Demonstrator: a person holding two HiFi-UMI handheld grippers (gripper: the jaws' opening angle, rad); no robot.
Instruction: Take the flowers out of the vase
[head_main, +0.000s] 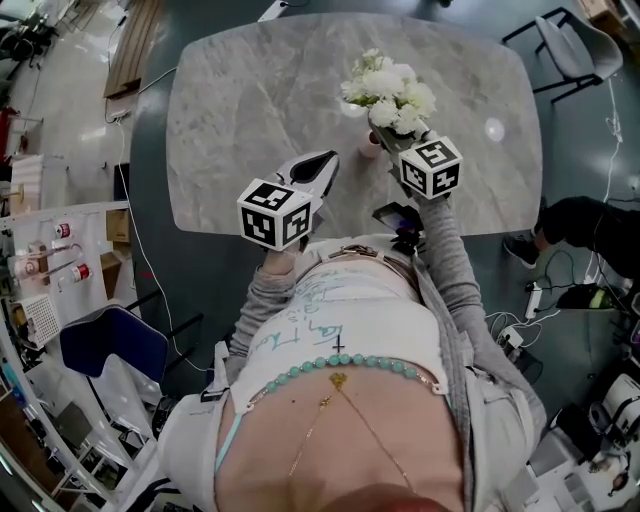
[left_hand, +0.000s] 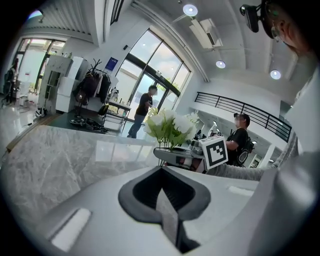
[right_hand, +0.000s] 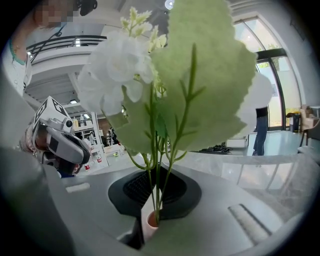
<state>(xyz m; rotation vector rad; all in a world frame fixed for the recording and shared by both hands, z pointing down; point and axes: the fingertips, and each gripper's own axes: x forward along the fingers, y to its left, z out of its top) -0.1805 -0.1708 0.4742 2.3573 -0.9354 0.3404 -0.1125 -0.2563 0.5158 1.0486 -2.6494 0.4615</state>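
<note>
Grey marble tabletop (head_main: 250, 90) spreads beneath both tools. Over its near edge the left gripper (head_main: 322, 165) is held with its jaws pressed together on nothing. Right of it stands the bunch of white flowers with green leaves (head_main: 390, 90), stems down in a small white vase with a pinkish rim (right_hand: 149, 226). The right gripper (head_main: 385, 141) has its jaws clamped narrowly on that vase's neck, the stems rising between them.

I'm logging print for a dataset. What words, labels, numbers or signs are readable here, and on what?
Nothing reads clearly.
Teal handwriting on the shirt: too distorted to read.
Blue sign in the background: too small.
Marker cubes: square patterns, no words.
</note>
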